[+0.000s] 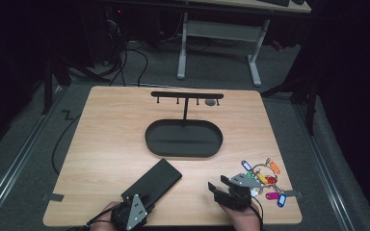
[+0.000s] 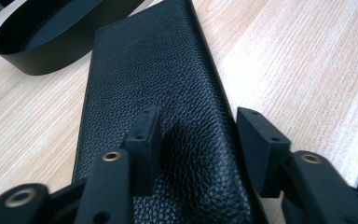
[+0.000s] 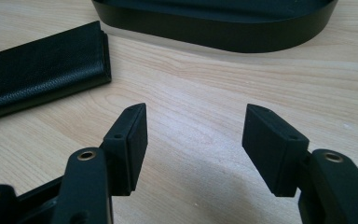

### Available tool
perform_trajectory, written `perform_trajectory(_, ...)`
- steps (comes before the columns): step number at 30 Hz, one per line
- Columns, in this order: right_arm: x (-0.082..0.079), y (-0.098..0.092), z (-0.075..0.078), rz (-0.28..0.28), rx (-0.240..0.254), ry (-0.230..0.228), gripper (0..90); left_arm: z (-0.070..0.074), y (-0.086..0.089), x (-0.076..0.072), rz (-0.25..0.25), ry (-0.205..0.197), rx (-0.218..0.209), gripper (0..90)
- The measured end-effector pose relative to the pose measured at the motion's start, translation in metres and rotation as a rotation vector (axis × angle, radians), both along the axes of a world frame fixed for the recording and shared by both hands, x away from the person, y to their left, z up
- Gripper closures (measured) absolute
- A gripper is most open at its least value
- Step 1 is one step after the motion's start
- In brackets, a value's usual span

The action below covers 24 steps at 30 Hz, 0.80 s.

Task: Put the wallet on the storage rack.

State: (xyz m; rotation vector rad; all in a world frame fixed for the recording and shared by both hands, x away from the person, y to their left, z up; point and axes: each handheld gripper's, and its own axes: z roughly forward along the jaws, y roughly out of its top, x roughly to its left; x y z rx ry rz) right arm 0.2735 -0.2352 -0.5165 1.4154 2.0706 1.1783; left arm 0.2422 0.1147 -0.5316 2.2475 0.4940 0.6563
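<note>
A black leather wallet lies flat on the wooden table, slanting from near left to far right. My left gripper hovers over its near end. In the left gripper view the wallet runs away under my left gripper. One pad sits above the leather and the other just off the wallet's right edge, with a gap between pads and wallet. My right gripper rests at the near right. In the right gripper view my right gripper is open over bare wood, holding nothing.
A black oval tray stands mid-table with a black T-shaped hook rack rising behind it. A bunch of keys with coloured tags lies right of my right gripper. The table's near edge is close under both hands.
</note>
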Motion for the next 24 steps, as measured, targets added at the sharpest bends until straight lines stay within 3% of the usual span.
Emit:
perform_trajectory(3, 0.000, 0.001, 0.000, 0.003, -0.001, 0.000, 40.8, 0.002, 0.002, -0.001, 0.000, 0.003, -0.007, 65.5)
perform_trajectory(8, 0.001, 0.002, 0.000, 0.006, 0.000, 0.002, 40.9, 0.004, 0.004, 0.000, 0.004, 0.016, -0.025, 71.5)
perform_trajectory(10, 0.001, 0.001, 0.000, 0.008, -0.001, 0.005, 40.9, 0.004, 0.004, -0.001, 0.006, -0.005, -0.020, 76.2)
perform_trajectory(13, 0.001, 0.002, 0.000, 0.011, 0.000, 0.004, 40.9, 0.007, 0.007, -0.002, 0.009, -0.040, -0.035, 79.0)
perform_trajectory(14, 0.001, 0.002, 0.000, 0.011, 0.000, 0.004, 40.9, 0.007, 0.007, -0.002, 0.009, -0.040, -0.035, 79.6)
perform_trajectory(16, 0.001, 0.001, 0.000, 0.009, 0.004, 0.007, 40.9, 0.013, 0.012, 0.000, 0.019, -0.043, -0.078, 80.8)
perform_trajectory(24, 0.001, -0.001, 0.001, 0.009, 0.003, 0.002, 40.9, 0.023, 0.021, 0.001, 0.031, -0.041, -0.128, 82.1)
